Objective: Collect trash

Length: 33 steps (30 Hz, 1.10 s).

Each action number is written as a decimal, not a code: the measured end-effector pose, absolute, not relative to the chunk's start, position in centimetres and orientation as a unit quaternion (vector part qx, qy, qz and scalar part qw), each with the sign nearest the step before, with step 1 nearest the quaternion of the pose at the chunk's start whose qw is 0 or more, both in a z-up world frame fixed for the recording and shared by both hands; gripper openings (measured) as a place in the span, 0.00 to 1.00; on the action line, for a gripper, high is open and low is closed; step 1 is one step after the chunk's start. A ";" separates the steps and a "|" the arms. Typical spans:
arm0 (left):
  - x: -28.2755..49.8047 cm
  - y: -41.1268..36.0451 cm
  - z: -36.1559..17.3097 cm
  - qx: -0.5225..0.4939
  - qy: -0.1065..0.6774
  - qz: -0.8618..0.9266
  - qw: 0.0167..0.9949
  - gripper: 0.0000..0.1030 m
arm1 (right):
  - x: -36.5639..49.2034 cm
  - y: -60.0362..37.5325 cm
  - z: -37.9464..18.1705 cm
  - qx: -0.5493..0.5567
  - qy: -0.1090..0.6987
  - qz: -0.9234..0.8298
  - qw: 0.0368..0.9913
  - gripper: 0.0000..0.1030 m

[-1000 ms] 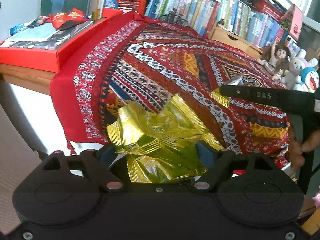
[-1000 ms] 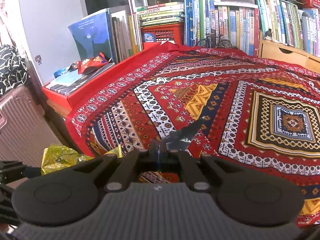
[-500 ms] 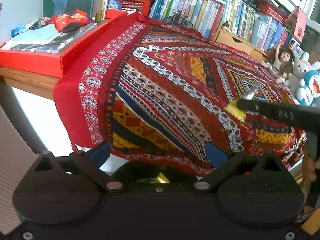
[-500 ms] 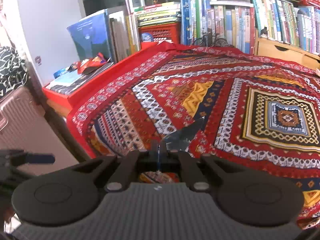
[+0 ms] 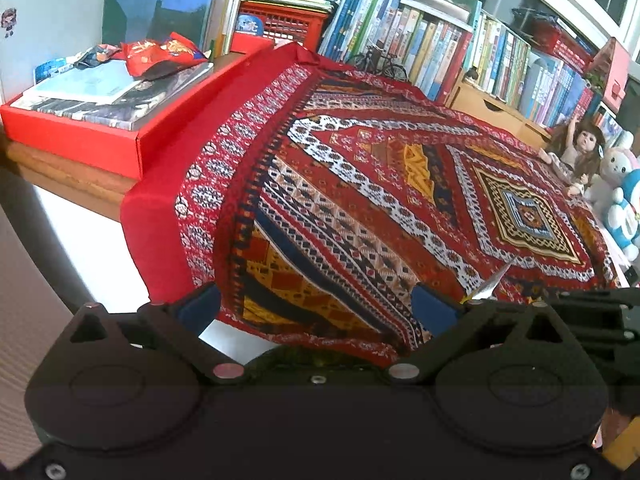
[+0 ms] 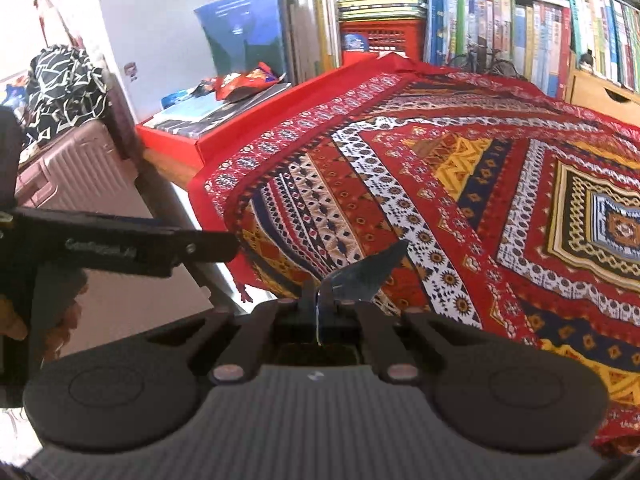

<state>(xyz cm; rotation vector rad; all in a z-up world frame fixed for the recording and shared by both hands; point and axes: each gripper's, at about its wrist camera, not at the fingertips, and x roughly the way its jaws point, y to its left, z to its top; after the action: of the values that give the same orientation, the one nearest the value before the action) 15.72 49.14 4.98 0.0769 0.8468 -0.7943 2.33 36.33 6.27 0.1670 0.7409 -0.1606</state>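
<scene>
Left wrist view: the left hand-held gripper (image 5: 316, 304) was wide apart with nothing in it; the gold wrapper it held a second ago was gone. The right hand-held gripper (image 6: 319, 300) pinched one silver scrap (image 6: 368, 270) above the patterned cloth (image 6: 460, 184). One red wrapper (image 5: 160, 54) lay on books.

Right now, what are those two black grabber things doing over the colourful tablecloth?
A person is picking up trash with a gripper in each hand. The right gripper is shut on a small shiny scrap of wrapper, held just above the near edge of the patterned tablecloth. The left gripper is wide open with nothing between its fingers. More wrappers, red ones, still lie on the books in the red box at the table's far left corner.
</scene>
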 end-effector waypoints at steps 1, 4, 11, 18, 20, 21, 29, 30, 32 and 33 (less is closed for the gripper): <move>15.8 49.0 5.0 0.036 0.399 -0.373 0.837 0.98 | 2.4 36.4 6.3 0.079 0.361 -0.077 0.926 0.10; 15.9 48.8 4.9 0.036 0.400 -0.370 0.837 0.99 | 2.8 36.3 6.1 0.077 0.369 -0.088 0.922 0.52; 16.8 48.2 4.4 0.038 0.411 -0.356 0.838 1.00 | 3.3 35.7 5.1 0.062 0.393 -0.110 0.911 0.95; 16.6 47.9 3.9 0.038 0.416 -0.345 0.841 1.00 | 3.1 34.8 4.3 0.065 0.410 -0.118 0.902 1.00; 16.2 47.7 3.6 0.045 0.417 -0.344 0.840 1.00 | 3.4 34.4 3.9 0.070 0.434 -0.109 0.891 1.00; 16.0 47.7 3.5 0.044 0.418 -0.342 0.841 1.00 | 3.7 34.3 3.6 0.075 0.455 -0.101 0.882 1.00; 13.3 46.8 -1.1 0.100 0.520 -0.256 0.809 1.00 | 2.1 33.3 -1.9 0.114 0.606 -0.109 0.780 1.00; 12.8 46.8 -1.8 0.097 0.537 -0.254 0.799 1.00 | 1.9 33.3 -2.5 0.121 0.616 -0.108 0.771 1.00; 12.0 46.9 -3.3 0.092 0.567 -0.250 0.779 1.00 | 1.5 33.4 -3.4 0.128 0.633 -0.100 0.757 1.00; 11.6 46.9 -3.9 0.093 0.579 -0.246 0.772 1.00 | 1.4 33.7 -3.7 0.122 0.639 -0.096 0.753 1.00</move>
<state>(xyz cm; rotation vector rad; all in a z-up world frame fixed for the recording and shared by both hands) 11.60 46.93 -3.93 0.2015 1.2538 -0.5329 1.40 33.66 -3.70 0.2665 1.3954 -0.2105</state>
